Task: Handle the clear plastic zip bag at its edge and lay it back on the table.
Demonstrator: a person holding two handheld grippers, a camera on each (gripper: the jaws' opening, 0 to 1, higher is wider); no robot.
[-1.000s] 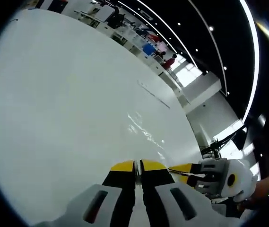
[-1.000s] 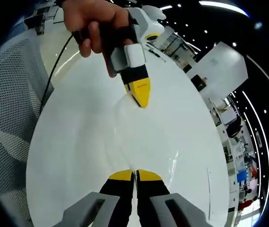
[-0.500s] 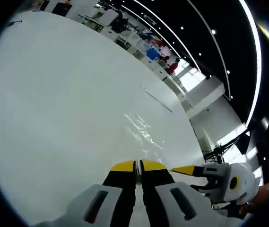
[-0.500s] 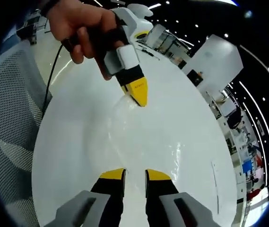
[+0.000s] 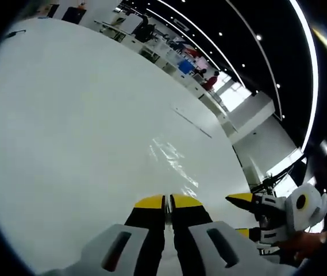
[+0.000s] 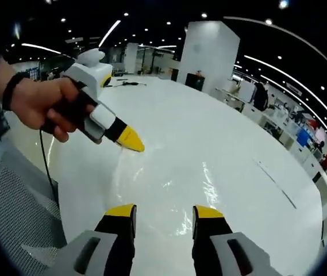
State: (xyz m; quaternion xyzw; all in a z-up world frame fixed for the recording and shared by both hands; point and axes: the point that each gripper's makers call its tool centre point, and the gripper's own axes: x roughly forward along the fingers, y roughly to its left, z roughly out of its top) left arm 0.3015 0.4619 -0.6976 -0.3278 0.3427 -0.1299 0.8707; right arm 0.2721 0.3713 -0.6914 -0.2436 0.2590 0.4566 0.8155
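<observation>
Now flat on the white tabletop (image 5: 65, 126): clear zip bag (image 5: 172, 161), showing mostly as glints and creases, lying ahead of the left tongs (image 5: 167, 201). Left tongs pressed together, yellow tips touching with just a thin line between them, low at the bag's near edge; impossible to tell whether a bit of film sits pinched there. Right tongs (image 5: 245, 214) entering from the right of the left gripper view, spread apart, one yellow tip above and one below, with a hand (image 5: 301, 244) behind them.

From the right gripper view, same bag (image 6: 174, 190) as a shiny patch on the tabletop (image 6: 238, 144), stretching from between the right tongs (image 6: 165, 211) towards the left tongs (image 6: 130, 139). Right tongs wide apart, holding nothing, with the glossy film visible in the gap. Left tongs held by a hand (image 6: 42, 106), pointing down with the yellow tip at or just over the bag's far edge. Black cable (image 6: 45, 167) hanging below that hand. Grey mesh chair back (image 6: 19, 213) at the lower left. Office desks (image 6: 284, 118) and a white pillar (image 6: 209, 54) well beyond the tabletop.
</observation>
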